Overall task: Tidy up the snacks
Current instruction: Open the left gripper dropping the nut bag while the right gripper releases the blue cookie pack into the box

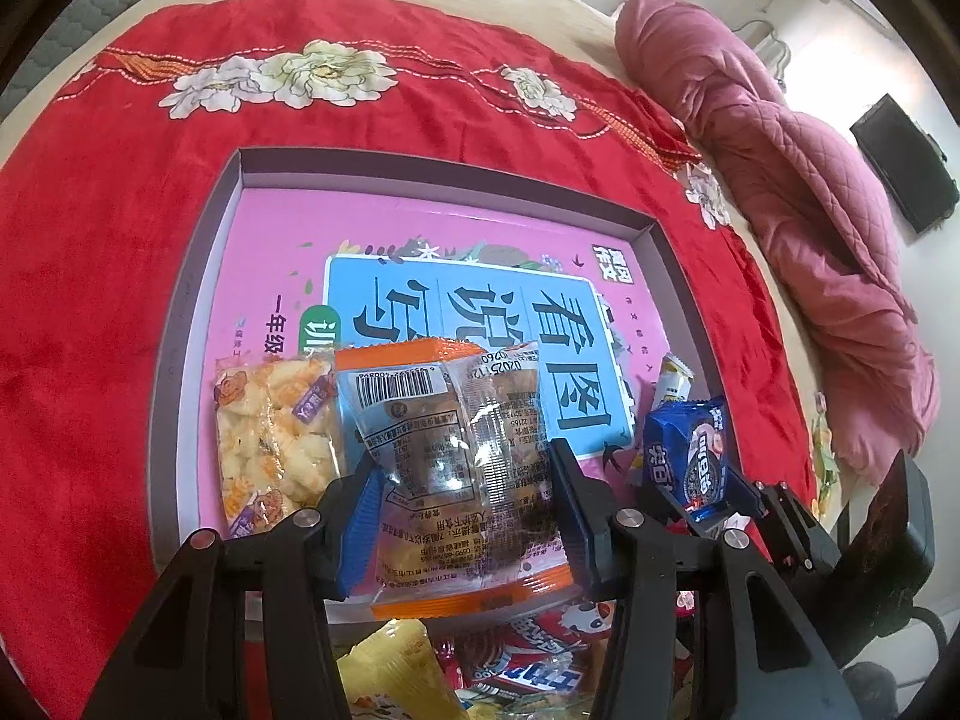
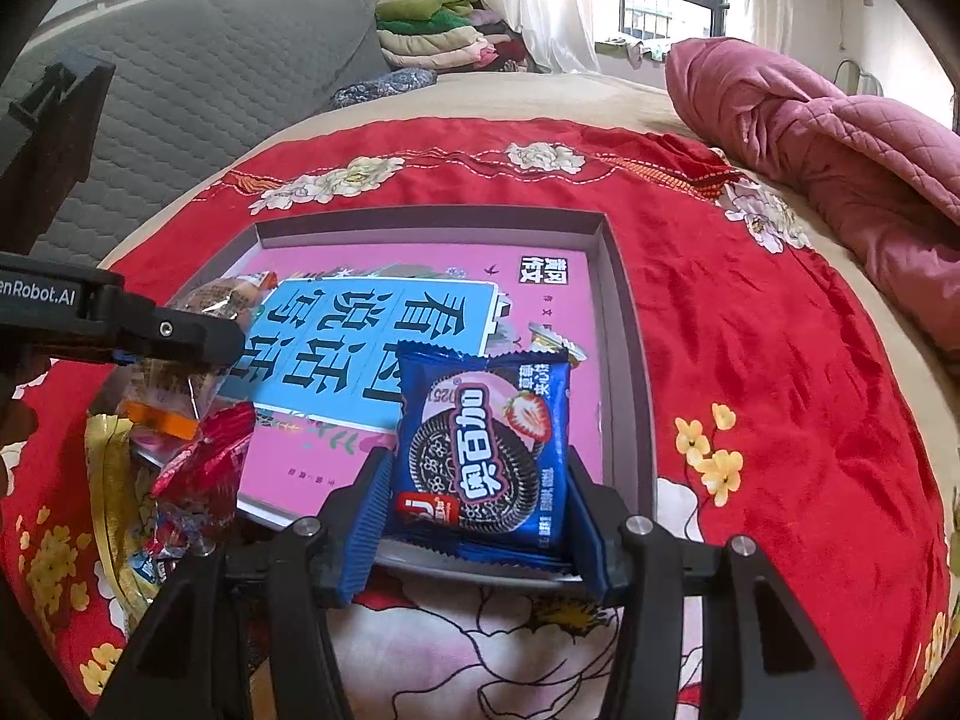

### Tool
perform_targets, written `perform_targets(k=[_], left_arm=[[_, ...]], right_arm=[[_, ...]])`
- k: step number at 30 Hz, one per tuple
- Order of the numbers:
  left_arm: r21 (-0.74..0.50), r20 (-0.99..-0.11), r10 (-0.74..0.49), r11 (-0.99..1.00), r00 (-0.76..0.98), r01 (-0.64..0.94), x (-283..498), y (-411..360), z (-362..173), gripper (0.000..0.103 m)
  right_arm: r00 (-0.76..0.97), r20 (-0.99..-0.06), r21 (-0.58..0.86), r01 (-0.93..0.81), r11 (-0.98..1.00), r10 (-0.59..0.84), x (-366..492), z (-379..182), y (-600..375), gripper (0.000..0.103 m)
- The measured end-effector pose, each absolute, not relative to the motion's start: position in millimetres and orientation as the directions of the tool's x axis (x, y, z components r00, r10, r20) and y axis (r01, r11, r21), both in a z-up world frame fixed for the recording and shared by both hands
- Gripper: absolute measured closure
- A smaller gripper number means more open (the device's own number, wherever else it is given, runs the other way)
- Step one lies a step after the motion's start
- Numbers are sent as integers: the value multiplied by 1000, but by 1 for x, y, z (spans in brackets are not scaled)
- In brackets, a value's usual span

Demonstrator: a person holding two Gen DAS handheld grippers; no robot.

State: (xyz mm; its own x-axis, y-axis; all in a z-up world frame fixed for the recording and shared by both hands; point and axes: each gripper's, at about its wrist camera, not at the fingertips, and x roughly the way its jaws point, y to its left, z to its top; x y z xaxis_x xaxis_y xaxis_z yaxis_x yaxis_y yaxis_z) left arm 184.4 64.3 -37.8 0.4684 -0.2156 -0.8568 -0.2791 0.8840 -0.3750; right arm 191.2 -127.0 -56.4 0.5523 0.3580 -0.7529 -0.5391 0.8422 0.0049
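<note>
Indoors, over a red blanket [image 2: 750,360], each tool grips a snack packet.

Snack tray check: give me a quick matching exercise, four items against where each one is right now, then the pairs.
Items:
1. clear orange-edged packet
2. blue cookie packet
3. yellow puffed-snack bag
4. pink book

Places:
A. lying flat on the tray floor
B. between the left gripper fingers
C. in the tray, beside the left gripper's packet
D. between the right gripper fingers

Pairs: 1-B, 2-D, 3-C, 4-A
</note>
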Motion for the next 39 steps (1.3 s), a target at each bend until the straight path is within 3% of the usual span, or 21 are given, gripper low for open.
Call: perform_targets(k=[3, 7, 32, 39], left_arm=[[-373, -857, -217, 887, 468, -273, 185, 64, -38, 50], [-370, -859, -219, 890, 462, -266, 189, 61, -39, 50], [-381, -847, -232, 892, 479, -243, 192, 63, -33, 49], [-398, -837, -231, 880, 497, -261, 185, 71, -28, 42]], right_arm=[[555, -751, 4, -536, 844, 357, 191, -57, -127, 49], [569, -744, -8, -532, 847, 350, 189, -56, -127, 42], [628, -693, 1, -492, 870, 356, 185, -43, -147, 42], [640, -679, 6, -486, 874, 360, 184, -39, -150, 41]])
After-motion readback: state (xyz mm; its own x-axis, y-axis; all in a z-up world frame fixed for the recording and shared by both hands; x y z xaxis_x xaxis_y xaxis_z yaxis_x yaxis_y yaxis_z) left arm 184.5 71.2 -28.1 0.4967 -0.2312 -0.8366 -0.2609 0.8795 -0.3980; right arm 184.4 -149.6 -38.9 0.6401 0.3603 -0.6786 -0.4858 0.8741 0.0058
